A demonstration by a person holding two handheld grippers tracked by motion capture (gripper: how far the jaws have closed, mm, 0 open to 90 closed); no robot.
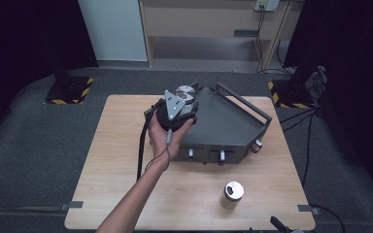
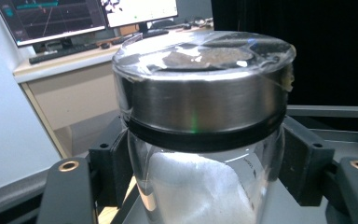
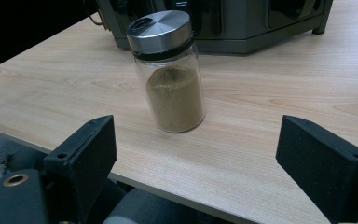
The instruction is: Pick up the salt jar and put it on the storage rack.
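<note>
In the high view the left tool (image 1: 178, 108) and its hand cover the body of the held jar (image 1: 186, 92), leaving its steel lid visible; the jar's base is cut off in the left gripper view. That glass jar (image 2: 200, 140) holds white powder, clamped between the left tool's jaws over the dark corner rack (image 1: 233, 121). A second jar (image 3: 168, 70), part-filled with brown powder, stands on the surface (image 1: 126, 145) before the right tool (image 3: 193, 154), whose jaws stand wide, empty.

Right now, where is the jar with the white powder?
The jar with the white powder is clamped in the left tool, held at the near left corner of the dark corner rack in the high view.
</note>
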